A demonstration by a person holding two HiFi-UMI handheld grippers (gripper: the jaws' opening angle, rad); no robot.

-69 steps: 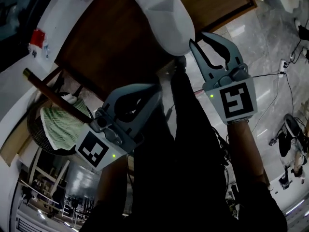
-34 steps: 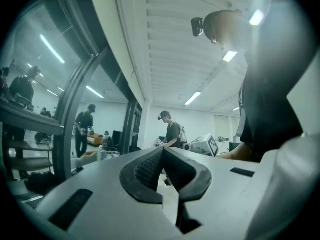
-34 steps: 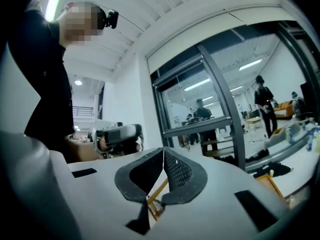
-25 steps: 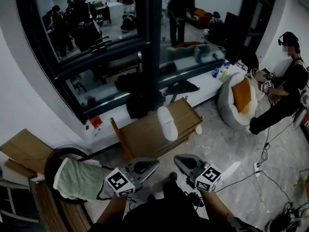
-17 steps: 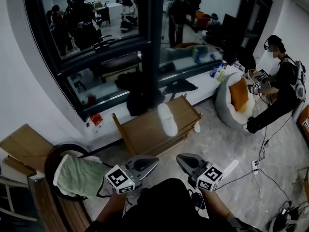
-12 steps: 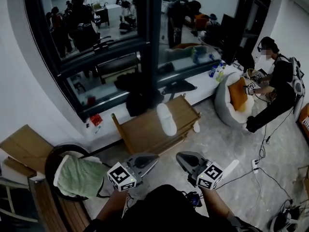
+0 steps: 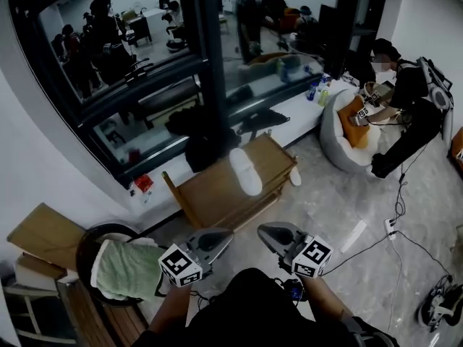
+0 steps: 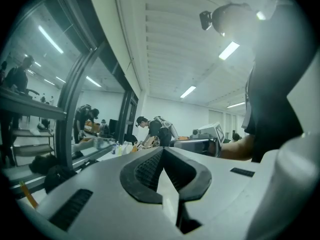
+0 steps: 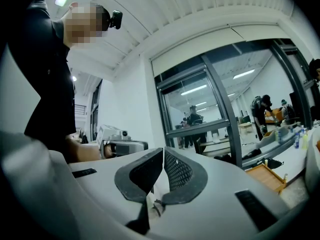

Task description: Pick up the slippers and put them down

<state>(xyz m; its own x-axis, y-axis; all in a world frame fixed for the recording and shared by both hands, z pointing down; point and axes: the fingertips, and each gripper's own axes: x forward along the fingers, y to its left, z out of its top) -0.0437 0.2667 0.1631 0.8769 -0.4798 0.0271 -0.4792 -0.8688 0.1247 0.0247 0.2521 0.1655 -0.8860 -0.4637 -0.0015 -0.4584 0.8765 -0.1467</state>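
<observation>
Head view: a white slipper [image 7: 246, 170] lies on the wooden worktop [image 7: 210, 190], well ahead of both grippers. Left gripper [image 7: 217, 238] is clenched and empty, right gripper [image 7: 269, 232] likewise. The risk: reaching in with jaws shut could shove the slipper off the worktop's far edge. Bare floor lies open before the worktop, while a basket [image 7: 90, 231] crowds its left end.

Left gripper [image 7: 226, 235], cube face: black-and-white square code pattern; no letters or digits.
Right gripper [image 7: 263, 230], cube face: similar square code pattern; no letters or digits.
Small red packet [image 7: 143, 183] on the white window ledge [image 7: 304, 110]: print too small to read.
Plastic bottles [image 7: 315, 91] at the ledge's right end: labels unreadable.
Elsewhere: no legible text.
</observation>
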